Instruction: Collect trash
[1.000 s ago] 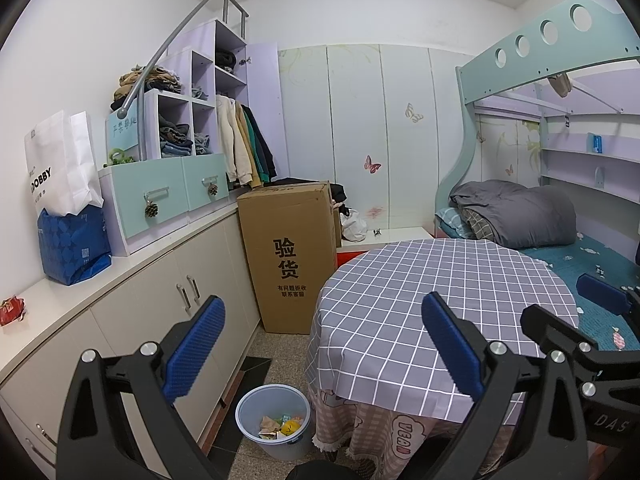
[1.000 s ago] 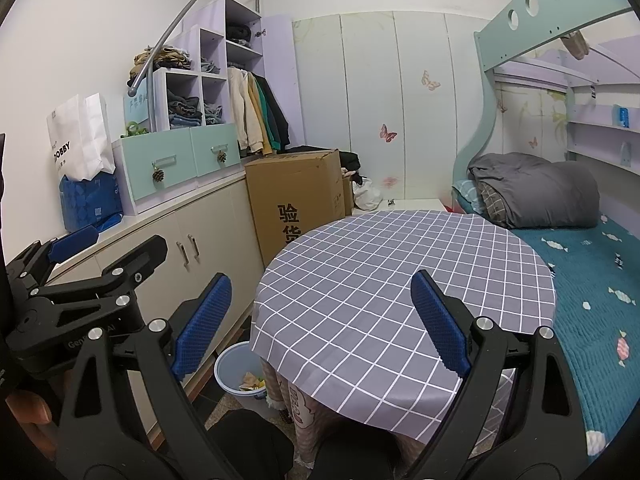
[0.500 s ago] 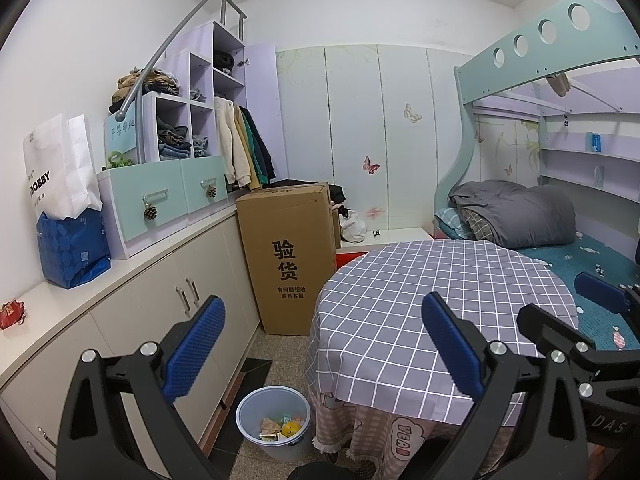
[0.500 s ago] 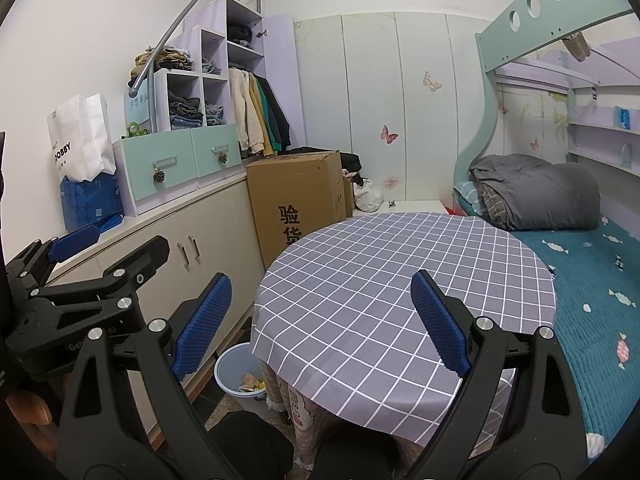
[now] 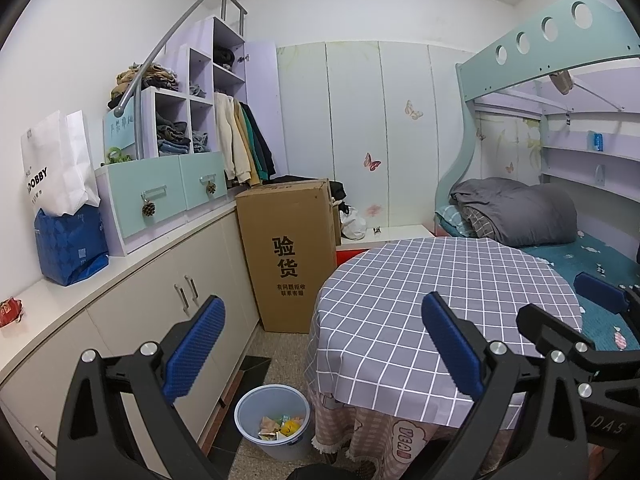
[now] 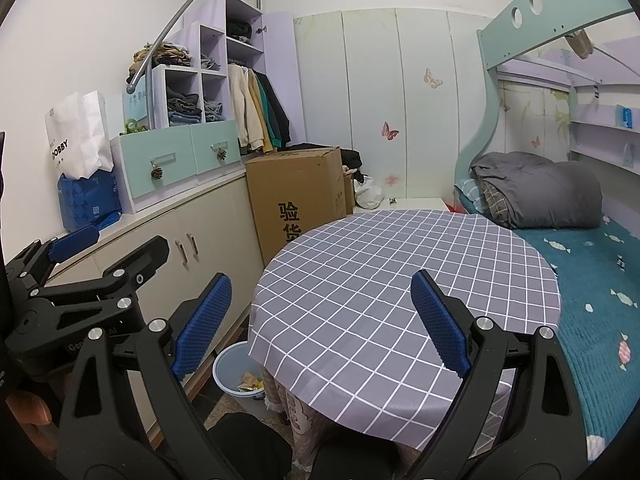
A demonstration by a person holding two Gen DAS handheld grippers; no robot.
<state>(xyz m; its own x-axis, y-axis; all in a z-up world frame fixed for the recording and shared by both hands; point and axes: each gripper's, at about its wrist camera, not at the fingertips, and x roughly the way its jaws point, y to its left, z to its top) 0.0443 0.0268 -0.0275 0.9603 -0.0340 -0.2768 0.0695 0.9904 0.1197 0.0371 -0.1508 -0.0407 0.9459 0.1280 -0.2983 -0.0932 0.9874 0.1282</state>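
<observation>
- The left gripper point(image 5: 324, 344) is held up over the near edge of the round table point(image 5: 440, 292), its two blue-padded fingers spread wide with nothing between them.
- The right gripper point(image 6: 320, 324) is likewise released and empty, its fingers splayed above the checked tablecloth point(image 6: 400, 280).
- In the right wrist view the left gripper point(image 6: 80, 264) shows at the left edge, beside the low cabinet point(image 6: 208, 232); in the left wrist view the right gripper point(image 5: 580, 312) shows at the right edge, over the table's far side.
- A pale blue bin point(image 5: 274, 424) stands on the floor between the cabinet point(image 5: 160, 320) and the table, just beside the hanging cloth.
- Crumpled wrappers point(image 5: 280, 428), yellow, orange and green, lie in the bottom of the bin.
- From the right wrist the bin point(image 6: 232, 372) is half hidden behind the table edge and a gripper finger.
- A tall cardboard box point(image 5: 288, 252) stands beyond the bin against the cabinet.
- A small red packet point(image 5: 10, 311) lies on the cabinet top, well apart from the bin.
- The tablecloth carries no objects in either view.
</observation>
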